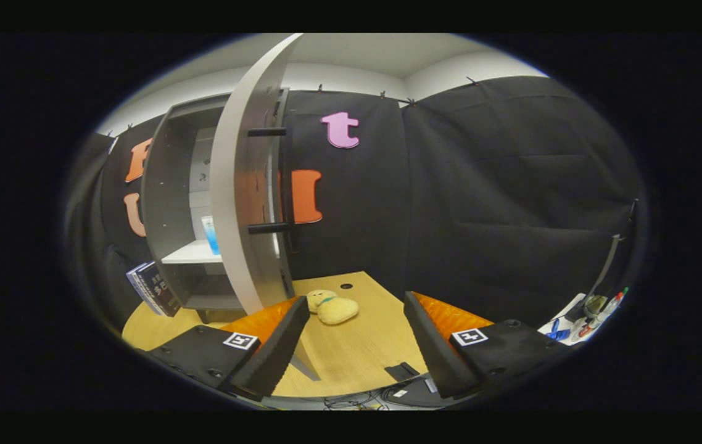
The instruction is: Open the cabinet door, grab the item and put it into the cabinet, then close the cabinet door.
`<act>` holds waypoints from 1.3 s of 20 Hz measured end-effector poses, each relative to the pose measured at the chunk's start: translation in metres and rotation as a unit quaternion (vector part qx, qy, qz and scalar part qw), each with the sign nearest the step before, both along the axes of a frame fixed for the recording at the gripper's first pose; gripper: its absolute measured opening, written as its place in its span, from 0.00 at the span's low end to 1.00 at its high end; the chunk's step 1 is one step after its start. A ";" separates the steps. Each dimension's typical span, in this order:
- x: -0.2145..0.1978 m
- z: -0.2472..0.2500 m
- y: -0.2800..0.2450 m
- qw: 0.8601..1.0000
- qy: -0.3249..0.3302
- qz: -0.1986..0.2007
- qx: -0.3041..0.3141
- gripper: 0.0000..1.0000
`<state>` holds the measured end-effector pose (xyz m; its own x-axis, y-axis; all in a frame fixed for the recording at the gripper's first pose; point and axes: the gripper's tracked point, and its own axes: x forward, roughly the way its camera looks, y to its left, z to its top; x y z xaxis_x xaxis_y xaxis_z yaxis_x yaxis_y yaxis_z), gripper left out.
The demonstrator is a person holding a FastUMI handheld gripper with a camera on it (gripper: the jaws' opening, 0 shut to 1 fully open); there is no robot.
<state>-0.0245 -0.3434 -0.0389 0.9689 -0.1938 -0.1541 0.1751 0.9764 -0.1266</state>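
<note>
A grey cabinet stands on the wooden table to the left, its door swung open toward me, edge-on, with a dark bar handle. On the white shelf inside stands a blue and clear cup. A pale yellow plush toy lies on the table just ahead of the left finger, right of the door's foot. My gripper is open, with nothing between its fingers, held above the table.
A dark book leans against the cabinet's left side. Pens and small items lie on a white surface at the far right. Black cloth walls close the booth behind. A round cable hole sits in the table's back edge.
</note>
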 end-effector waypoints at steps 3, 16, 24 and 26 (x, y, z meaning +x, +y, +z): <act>0.001 0.000 0.000 1.000 0.004 -0.001 -0.003 0.95; -0.002 -0.007 0.038 1.000 0.012 0.023 0.011 0.94; 0.002 -0.020 0.108 0.997 0.024 0.076 0.006 0.94; 0.004 -0.023 0.126 0.996 0.025 0.085 0.008 0.94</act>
<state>-0.0206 -0.2172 -0.0618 0.9786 -0.0244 -0.2043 0.0007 0.9933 -0.1154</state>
